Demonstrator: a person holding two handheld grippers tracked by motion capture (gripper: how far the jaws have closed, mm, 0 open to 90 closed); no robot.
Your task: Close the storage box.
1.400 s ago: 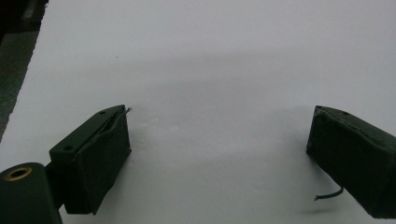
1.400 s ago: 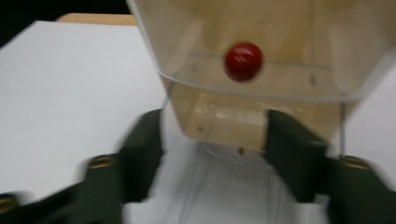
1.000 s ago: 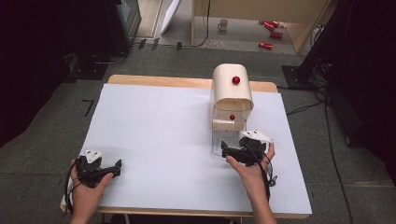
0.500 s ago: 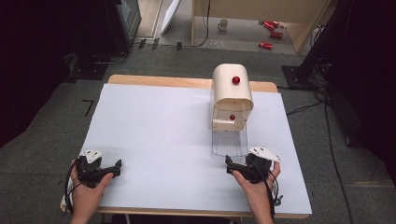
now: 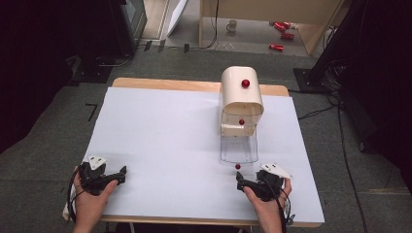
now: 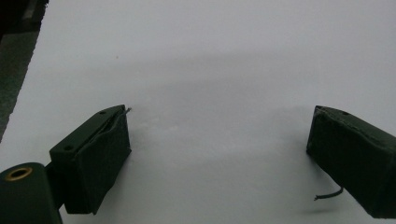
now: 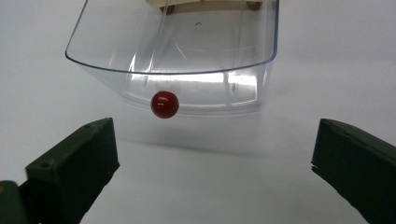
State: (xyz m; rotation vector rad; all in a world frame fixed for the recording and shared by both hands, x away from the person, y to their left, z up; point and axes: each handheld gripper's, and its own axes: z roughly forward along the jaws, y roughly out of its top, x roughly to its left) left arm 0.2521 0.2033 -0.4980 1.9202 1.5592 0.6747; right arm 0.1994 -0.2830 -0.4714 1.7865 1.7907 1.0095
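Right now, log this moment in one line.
left gripper: open, idle | right gripper: open, facing red knob | clear drawer: pulled out

In the right gripper view, the top edge of the frame cuts off the clear drawer [image 7: 187, 51], so we cannot see where it joins the cream cabinet [image 5: 241, 99]. Both forearms leave the high view at the bottom edge. The mug [image 5: 232, 24] at upper centre is too small to make out.
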